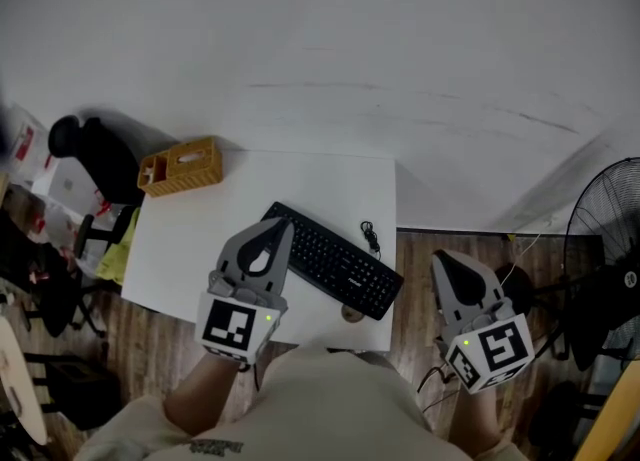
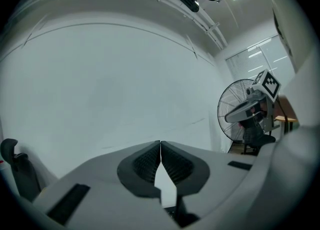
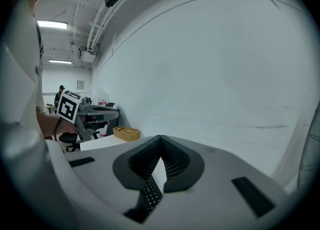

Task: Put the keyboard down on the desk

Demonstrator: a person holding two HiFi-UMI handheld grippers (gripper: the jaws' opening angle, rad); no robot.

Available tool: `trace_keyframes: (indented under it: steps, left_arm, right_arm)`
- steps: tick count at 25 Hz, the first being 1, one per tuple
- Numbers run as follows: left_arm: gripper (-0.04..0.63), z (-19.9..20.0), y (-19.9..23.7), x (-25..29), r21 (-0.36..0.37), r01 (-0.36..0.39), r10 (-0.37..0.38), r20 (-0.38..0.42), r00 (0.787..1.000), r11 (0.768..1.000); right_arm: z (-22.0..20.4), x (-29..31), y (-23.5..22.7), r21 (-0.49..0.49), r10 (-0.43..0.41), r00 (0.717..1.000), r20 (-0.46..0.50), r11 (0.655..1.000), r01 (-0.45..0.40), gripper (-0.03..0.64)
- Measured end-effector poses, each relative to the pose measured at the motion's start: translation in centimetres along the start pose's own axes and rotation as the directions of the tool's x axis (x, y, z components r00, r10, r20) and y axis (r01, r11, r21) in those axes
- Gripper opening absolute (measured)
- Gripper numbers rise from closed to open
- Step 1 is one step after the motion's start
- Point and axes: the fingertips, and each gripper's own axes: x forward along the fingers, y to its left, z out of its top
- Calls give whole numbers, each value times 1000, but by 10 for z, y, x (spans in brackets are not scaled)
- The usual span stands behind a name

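The keyboard [image 1: 335, 259] lies flat on the white surface [image 1: 200, 249], keys up, just right of your left hand-held gripper [image 1: 279, 223]; its long axis runs slantwise, from a far end beside that hand-held gripper's tips to a near end at the surface's right front corner, closer to your right hand-held gripper [image 1: 446, 258]. Your left hand-held gripper's jaws are pressed together with nothing between them; the right one's jaws meet at the tips too, empty, and it hangs off the surface's right edge, above the wooden floor [image 1: 410, 249]. A black cable [image 1: 370, 237] lies just beyond the keyboard; a wicker basket [image 1: 182, 166] sits well beyond and left of your left hand-held gripper; a standing fan [image 1: 610, 249] is right of your right one.
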Motion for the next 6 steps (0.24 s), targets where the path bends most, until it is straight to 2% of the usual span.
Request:
trace_keyframes:
  steps: [6]
  left_arm:
    - [25,2,-8,4,-16,15,-15,4,1000,1000]
  right_arm:
    - [-2,1,-4,7,19,1000,-15,1000,-19,25]
